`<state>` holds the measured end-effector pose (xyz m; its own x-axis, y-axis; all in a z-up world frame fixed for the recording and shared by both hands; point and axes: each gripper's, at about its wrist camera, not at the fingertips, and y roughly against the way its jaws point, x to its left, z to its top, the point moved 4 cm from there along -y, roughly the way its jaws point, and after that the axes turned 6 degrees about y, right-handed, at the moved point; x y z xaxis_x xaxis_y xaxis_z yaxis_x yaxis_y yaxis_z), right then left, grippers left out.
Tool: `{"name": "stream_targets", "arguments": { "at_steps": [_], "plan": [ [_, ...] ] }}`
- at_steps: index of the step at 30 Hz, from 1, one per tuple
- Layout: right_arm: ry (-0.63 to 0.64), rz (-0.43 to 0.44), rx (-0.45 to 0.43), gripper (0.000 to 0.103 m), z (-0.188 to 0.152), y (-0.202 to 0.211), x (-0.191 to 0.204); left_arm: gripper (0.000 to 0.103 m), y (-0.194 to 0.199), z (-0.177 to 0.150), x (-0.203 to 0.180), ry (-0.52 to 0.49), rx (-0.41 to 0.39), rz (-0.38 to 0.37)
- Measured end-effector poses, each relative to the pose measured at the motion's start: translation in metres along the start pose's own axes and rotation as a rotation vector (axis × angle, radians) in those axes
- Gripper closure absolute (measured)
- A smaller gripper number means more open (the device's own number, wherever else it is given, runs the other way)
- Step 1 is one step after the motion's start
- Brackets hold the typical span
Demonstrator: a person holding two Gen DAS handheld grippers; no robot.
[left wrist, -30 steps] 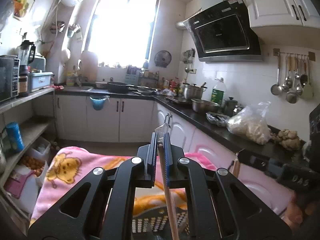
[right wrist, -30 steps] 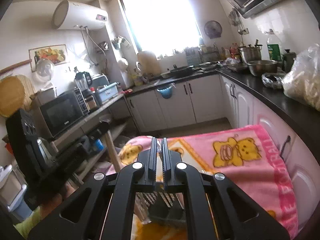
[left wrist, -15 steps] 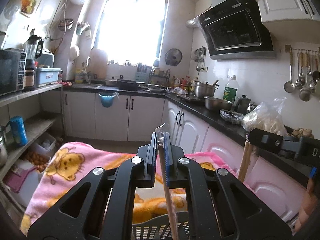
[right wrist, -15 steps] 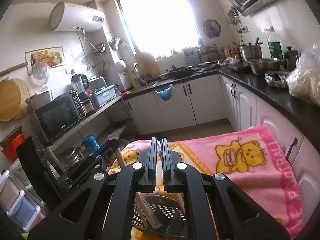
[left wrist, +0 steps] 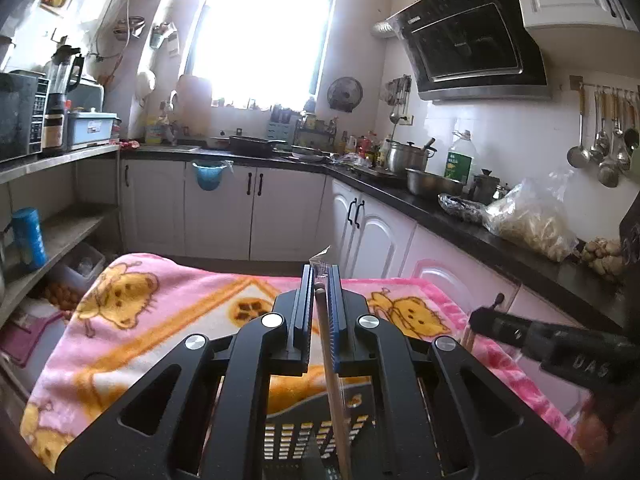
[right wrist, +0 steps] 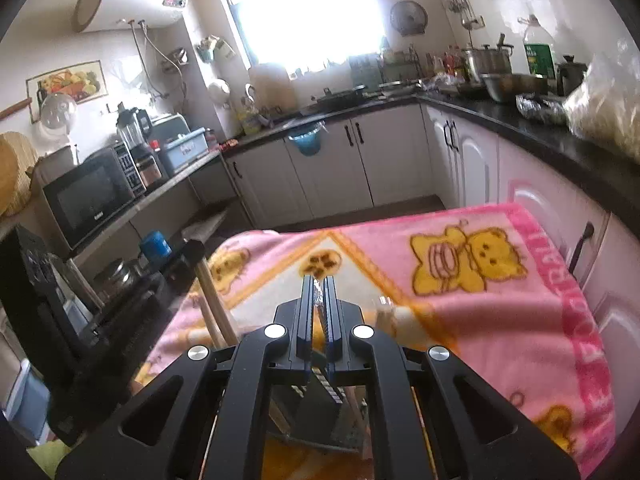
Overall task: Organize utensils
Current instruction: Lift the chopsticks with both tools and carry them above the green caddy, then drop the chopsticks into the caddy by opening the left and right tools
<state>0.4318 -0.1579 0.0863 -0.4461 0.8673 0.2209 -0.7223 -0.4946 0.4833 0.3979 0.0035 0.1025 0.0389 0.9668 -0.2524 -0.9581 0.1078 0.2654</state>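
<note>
So you hold two grippers above one pink bear-print blanket (left wrist: pixel 168 312). Your left gripper (left wrist: pixel 320 308) is clamped on one pale wooden chopstick (left wrist: pixel 334 392), thin and straight, running from the fingertips down toward the dark slotted basket (left wrist: pixel 304 440) at the near edge. Your right gripper (right wrist: pixel 319 312) has its jaws almost together, pinching one slim utensil (right wrist: pixel 326 380) with a clear wrapper at its tip; what kind it is, you cannot tell.

lower end of the chopstick (left wrist: pixel 334 392) cut off by the bottom edge. slotted basket (left wrist: pixel 296 440) mostly hidden behind the left gripper (left wrist: pixel 320 280). thing pinched in the right gripper (right wrist: pixel 319 292) too small to tell.
</note>
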Motion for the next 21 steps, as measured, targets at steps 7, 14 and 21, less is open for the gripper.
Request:
{"name": "stream_targets", "arguments": {
  "at_steps": [7,14,21],
  "plan": [
    [-0.004,0.005,-0.007,0.098,-0.019,0.006,-0.007,0.101,-0.003,-0.014,0.002,0.001,0.032,-0.007],
    [0.004,0.013,-0.01,0.096,-0.026,0.018,-0.009,0.098,-0.004,-0.024,0.009,0.011,0.061,0.009],
    [-0.015,0.006,0.005,0.094,-0.032,0.026,-0.013,0.085,0.0,-0.033,0.011,0.001,0.086,0.018]
  ]
}}
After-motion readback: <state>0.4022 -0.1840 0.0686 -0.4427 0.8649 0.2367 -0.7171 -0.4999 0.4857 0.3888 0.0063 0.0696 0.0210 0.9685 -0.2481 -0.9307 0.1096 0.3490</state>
